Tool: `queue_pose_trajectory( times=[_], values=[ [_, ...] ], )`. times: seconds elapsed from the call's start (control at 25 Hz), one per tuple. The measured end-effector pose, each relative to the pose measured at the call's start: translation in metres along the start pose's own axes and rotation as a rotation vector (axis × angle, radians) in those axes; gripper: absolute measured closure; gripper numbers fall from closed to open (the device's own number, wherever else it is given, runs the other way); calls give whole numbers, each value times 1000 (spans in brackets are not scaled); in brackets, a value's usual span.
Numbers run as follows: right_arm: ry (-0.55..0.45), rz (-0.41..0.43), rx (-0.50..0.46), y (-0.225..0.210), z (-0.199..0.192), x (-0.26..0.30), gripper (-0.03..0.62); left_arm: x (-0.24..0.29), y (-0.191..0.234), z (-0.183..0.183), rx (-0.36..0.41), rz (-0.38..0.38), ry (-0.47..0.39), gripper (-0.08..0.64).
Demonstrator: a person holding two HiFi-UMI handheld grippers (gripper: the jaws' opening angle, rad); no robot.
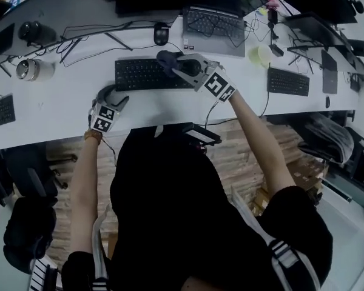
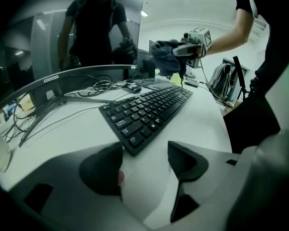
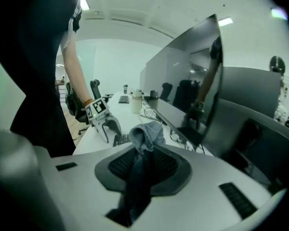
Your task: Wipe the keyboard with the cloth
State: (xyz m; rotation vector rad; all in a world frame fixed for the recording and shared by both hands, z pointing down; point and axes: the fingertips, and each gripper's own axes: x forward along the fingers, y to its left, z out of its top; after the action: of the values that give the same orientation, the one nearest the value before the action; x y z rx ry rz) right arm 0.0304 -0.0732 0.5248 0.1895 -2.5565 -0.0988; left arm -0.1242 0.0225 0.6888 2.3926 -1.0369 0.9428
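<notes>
— Which way does the keyboard (image 1: 147, 74) run?
— Its long axis lies left to right along the desk (image 1: 54, 111), parallel to the front edge; in the left gripper view it stretches away from the jaws.
— And the cloth (image 3: 145, 131)?
— Pinched between the closed jaws of the right gripper (image 3: 143, 158); a strip runs back between the pads; a bunched end sticks out past the tips, above the keyboard's right part, clear of the keys.
— The left gripper (image 2: 144, 153)?
— Jaws wide apart, holding nothing; the keyboard's near corner sits just ahead of them.
</notes>
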Motion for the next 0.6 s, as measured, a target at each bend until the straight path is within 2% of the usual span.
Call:
queue_pose_trajectory(
  times=[0.16,0.36,0.48,0.6],
  values=[
    [179,-77,58,4,-89,-66,532,0,0,0,-3,5,5,259],
    [416,-57,55,30,-181,-120,532,0,-1,0,-4,2,6,259],
    [501,-43,51,36,-215,-134,532,0,-1,0,-5,0,7,259],
    [509,-72,79,31,-227,-134,532,1,-1,1,-8,-4,9,260]
  ],
)
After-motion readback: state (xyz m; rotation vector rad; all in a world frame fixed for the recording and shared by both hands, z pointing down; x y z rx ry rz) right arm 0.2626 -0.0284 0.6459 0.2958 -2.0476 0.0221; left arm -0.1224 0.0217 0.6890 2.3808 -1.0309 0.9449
